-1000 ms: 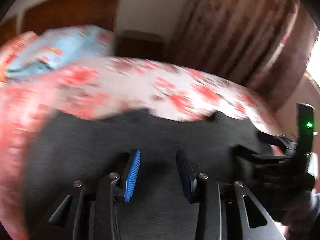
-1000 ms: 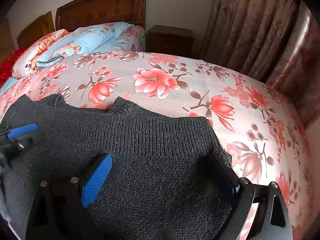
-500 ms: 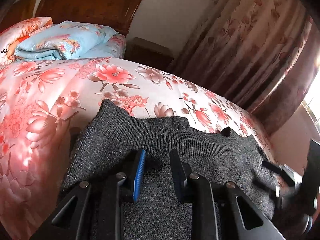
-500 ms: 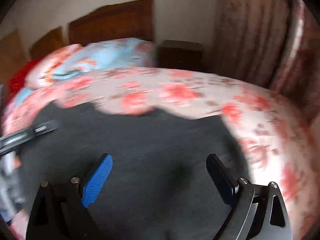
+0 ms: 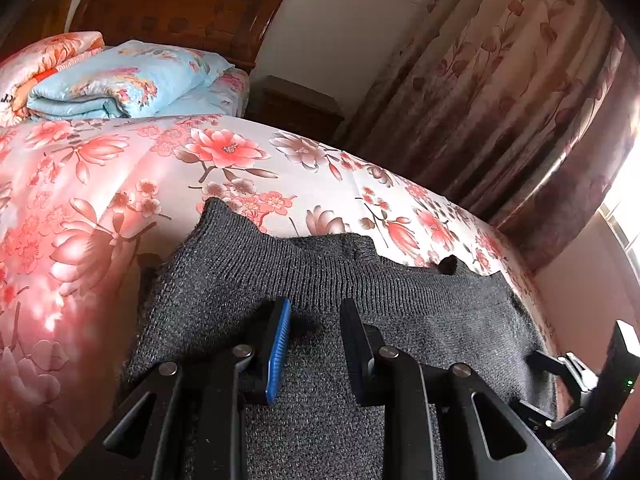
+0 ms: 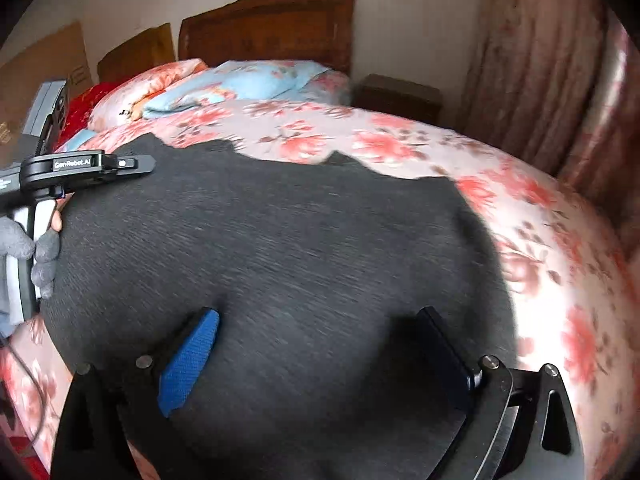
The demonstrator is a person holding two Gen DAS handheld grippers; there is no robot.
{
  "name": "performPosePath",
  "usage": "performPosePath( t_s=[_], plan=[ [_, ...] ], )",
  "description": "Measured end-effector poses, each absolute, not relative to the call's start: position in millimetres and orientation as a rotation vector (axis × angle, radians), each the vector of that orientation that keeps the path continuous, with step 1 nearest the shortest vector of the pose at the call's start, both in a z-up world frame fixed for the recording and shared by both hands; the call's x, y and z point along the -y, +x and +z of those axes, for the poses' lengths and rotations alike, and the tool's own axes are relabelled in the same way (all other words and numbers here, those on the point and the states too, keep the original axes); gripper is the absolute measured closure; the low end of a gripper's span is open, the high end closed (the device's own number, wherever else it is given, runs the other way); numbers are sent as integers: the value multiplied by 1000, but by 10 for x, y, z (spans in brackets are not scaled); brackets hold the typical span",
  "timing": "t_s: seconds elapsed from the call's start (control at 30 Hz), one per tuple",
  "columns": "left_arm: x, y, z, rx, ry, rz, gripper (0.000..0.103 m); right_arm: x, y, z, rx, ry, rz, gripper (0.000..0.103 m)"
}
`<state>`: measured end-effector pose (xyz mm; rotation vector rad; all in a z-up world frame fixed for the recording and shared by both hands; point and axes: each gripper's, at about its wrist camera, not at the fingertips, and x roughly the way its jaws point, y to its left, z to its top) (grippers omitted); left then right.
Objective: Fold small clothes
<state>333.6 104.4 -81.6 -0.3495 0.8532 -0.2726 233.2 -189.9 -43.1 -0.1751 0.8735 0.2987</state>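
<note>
A dark grey knitted sweater point(image 5: 360, 304) lies spread on the floral bedspread point(image 5: 120, 184), its ribbed edge toward the headboard. It also fills the right wrist view point(image 6: 280, 248), which is motion-blurred. My left gripper point(image 5: 316, 312) hovers over the sweater near the ribbed edge, jaws narrowly apart and empty. My right gripper point(image 6: 320, 320) is wide open above the sweater's middle, holding nothing. The left gripper shows at the left edge of the right wrist view point(image 6: 84, 168); the right gripper shows at the lower right of the left wrist view point(image 5: 576, 392).
A folded light-blue quilt point(image 5: 120, 80) and a pink pillow point(image 5: 44, 60) lie by the wooden headboard point(image 5: 180, 12). A nightstand point(image 5: 296, 108) and floral curtains point(image 5: 500, 100) stand to the right. The bed edge drops off at the right.
Both grippers have drawn back over the sweater. The left jaws have opened slightly from half a second ago. The right gripper has stayed wide open.
</note>
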Motion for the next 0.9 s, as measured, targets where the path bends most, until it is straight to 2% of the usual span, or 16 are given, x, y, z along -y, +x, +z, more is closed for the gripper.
performPosePath(
  t_s=[0.2,0.33,0.4,0.67,0.77,0.9],
  plan=[
    [-640,2774,-494,-804,-221,-344,77,1675,2185,-264,-822,-223,312,0],
    [-360,2270,-650,-898,-54,-382,77,1565,2142,-357,-826,-279,329,0],
    [-426,2077,-690,-865,-57,-364,77,1695,2179,-462,-852,-207,338,0],
    [-747,1883,-533,-842,-94,-327,77,1762,2099,-301,-836,-171,334,0],
    [-748,1923,-717,-889,-100,-317,77,1637,2004,-241,-809,-202,375,0],
    [-762,1914,-791,-870,-142,-294,77,1335,1923,-460,-848,-267,443,0]
  ],
)
